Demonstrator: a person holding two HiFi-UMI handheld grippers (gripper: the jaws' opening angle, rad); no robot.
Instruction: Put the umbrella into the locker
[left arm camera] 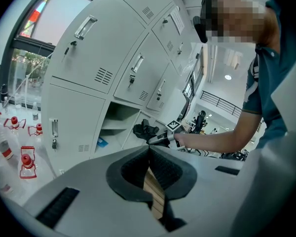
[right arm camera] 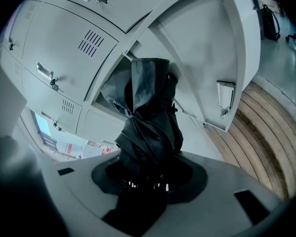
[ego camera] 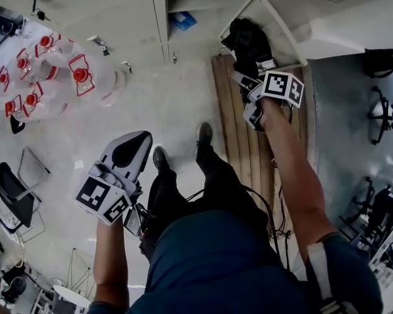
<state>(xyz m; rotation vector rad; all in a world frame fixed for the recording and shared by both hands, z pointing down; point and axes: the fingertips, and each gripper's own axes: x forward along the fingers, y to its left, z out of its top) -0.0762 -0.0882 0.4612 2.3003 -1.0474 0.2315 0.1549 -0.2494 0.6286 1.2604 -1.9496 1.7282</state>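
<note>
We can read no words, numbers or brand names anywhere. The only signs are black-and-white square marker patterns on the faces of two white cubes, one (ego camera: 283, 87) on our right and one (ego camera: 103, 201) on our left; they carry no letters. The clear plastic bottles (ego camera: 82, 76) on the floor bear red-and-white labels whose print is too small to make out. A white paper sheet (left arm camera: 177, 19) on a grey metal locker door shows lines of print, also illegible.
</note>
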